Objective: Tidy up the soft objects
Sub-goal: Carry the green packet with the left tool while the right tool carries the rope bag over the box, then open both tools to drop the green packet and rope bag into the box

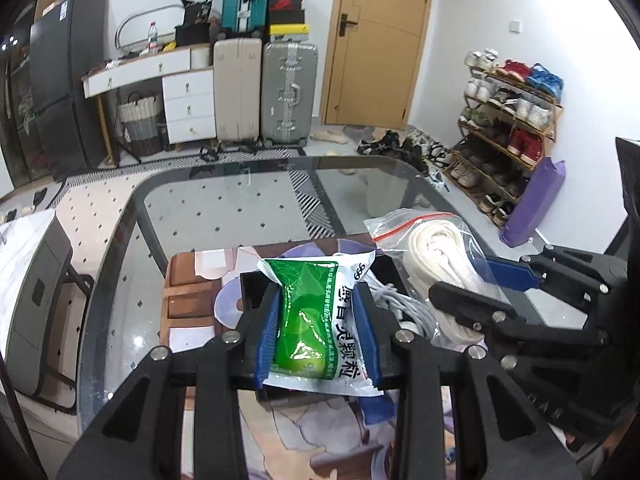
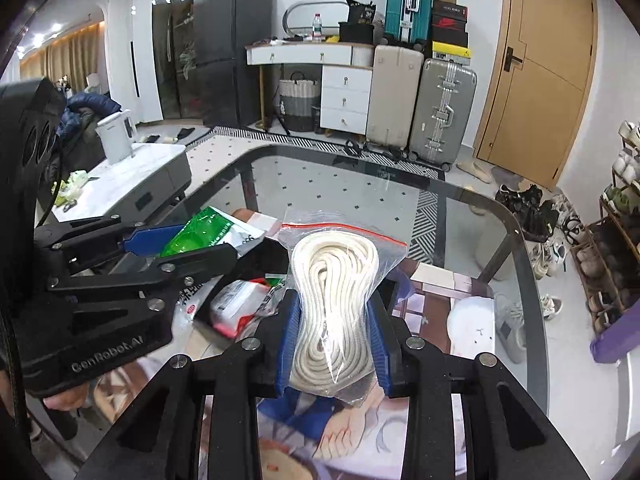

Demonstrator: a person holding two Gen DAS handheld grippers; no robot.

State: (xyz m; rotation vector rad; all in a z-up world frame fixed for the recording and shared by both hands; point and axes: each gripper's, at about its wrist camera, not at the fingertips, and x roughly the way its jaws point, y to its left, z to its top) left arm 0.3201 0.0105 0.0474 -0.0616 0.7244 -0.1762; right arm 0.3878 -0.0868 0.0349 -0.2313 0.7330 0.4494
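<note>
A black bin point(image 1: 256, 288) of packets sits below on the glass table point(image 1: 192, 208). Your left gripper point(image 1: 320, 332) clamps the green sachet point(image 1: 316, 320); your right gripper point(image 2: 334, 340) clamps the bagged rope point(image 2: 334, 280), both angled downward.

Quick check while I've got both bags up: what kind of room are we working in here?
Most likely the entry or living area of a home. A packed shoe rack stands by a wooden door, suitcases are stacked against the wall, and the work happens at a glass table.
</note>
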